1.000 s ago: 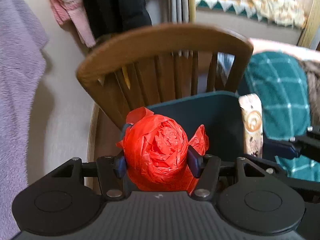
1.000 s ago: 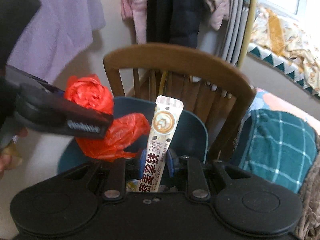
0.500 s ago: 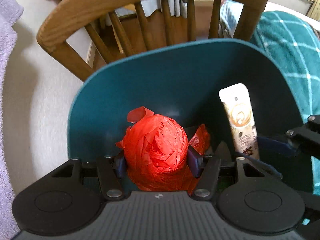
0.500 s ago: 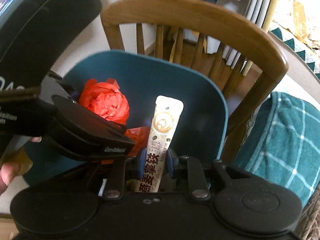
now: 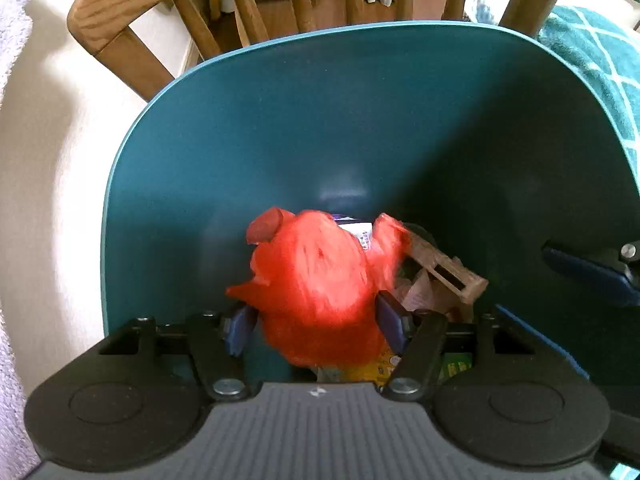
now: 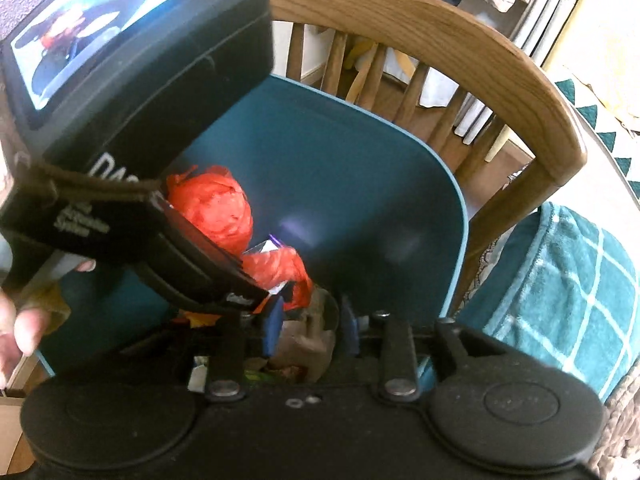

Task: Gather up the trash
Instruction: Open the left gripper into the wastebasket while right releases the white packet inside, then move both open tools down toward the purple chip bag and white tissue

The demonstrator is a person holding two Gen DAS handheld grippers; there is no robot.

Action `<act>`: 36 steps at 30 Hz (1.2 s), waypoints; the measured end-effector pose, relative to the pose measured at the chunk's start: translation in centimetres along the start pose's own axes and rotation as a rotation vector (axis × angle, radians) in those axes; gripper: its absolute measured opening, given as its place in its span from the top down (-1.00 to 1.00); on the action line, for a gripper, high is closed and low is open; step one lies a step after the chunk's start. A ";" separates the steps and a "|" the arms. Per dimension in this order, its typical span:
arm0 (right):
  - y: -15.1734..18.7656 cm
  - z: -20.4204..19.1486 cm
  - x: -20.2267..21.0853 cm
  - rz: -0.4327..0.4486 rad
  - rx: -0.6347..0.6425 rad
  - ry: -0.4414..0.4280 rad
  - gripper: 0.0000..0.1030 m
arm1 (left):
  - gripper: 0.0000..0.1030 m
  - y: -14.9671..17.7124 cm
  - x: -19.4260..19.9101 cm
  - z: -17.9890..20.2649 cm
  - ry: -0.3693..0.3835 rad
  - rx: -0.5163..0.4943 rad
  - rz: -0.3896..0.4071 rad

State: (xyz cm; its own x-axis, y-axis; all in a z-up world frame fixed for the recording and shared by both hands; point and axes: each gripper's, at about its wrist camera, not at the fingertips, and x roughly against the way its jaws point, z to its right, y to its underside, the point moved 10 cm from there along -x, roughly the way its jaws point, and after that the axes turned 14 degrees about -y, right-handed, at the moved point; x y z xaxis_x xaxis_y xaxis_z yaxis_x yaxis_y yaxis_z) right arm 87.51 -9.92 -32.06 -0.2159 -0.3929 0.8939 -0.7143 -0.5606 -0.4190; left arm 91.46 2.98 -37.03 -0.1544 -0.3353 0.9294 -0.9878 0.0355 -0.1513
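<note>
A deep teal bin (image 5: 280, 120) fills the left wrist view and also shows in the right wrist view (image 6: 360, 180). The crumpled red plastic bag (image 5: 320, 280) sits blurred between the blue pads of my left gripper (image 5: 316, 324). That gripper's jaws are opening, and the bag looks loose and slipping down. From the right wrist the same red bag (image 6: 212, 208) shows just past the left gripper's black body. My right gripper (image 6: 311, 330) hangs over the bin's inside. Its jaws are opening too, with nothing held between them. I cannot pick out the coffee sachet.
Loose trash lies at the bin's bottom: a brown slatted piece (image 5: 448, 272) and yellow packaging (image 5: 376, 368). A wooden chair back (image 6: 440, 32) curves behind the bin. A teal checked blanket (image 6: 560, 300) lies to the right. A person's hand (image 6: 20, 328) shows at the left edge.
Both grippers have sunk into the teal bin and tipped downward. The right jaws have spread and the sachet has dropped out. The left jaws have widened and the red bag has gone blurred.
</note>
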 end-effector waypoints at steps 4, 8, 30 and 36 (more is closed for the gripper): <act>0.3 0.0 0.4 0.014 -0.004 0.001 0.17 | -0.24 0.6 1.0 -0.3 0.024 0.016 0.028; 0.7 -0.6 1.5 0.039 -0.025 0.000 0.07 | -0.24 1.4 2.4 -0.9 0.067 0.029 0.066; 4.3 -8.2 15.4 0.344 -0.232 0.023 -0.19 | -0.45 12.9 17.4 -11.2 0.171 -0.032 0.467; 7.4 -13.3 18.0 0.397 -0.283 0.033 -0.36 | -0.51 18.4 19.6 -14.1 0.217 -0.042 0.533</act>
State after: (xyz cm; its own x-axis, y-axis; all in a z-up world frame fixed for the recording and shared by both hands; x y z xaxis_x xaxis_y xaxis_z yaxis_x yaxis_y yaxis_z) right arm 69.50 -11.41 -16.93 -0.5260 -0.5104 0.6803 -0.7244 -0.1503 -0.6728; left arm 70.04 10.35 -16.84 -0.6268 -0.0603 0.7769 -0.7718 0.1852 -0.6083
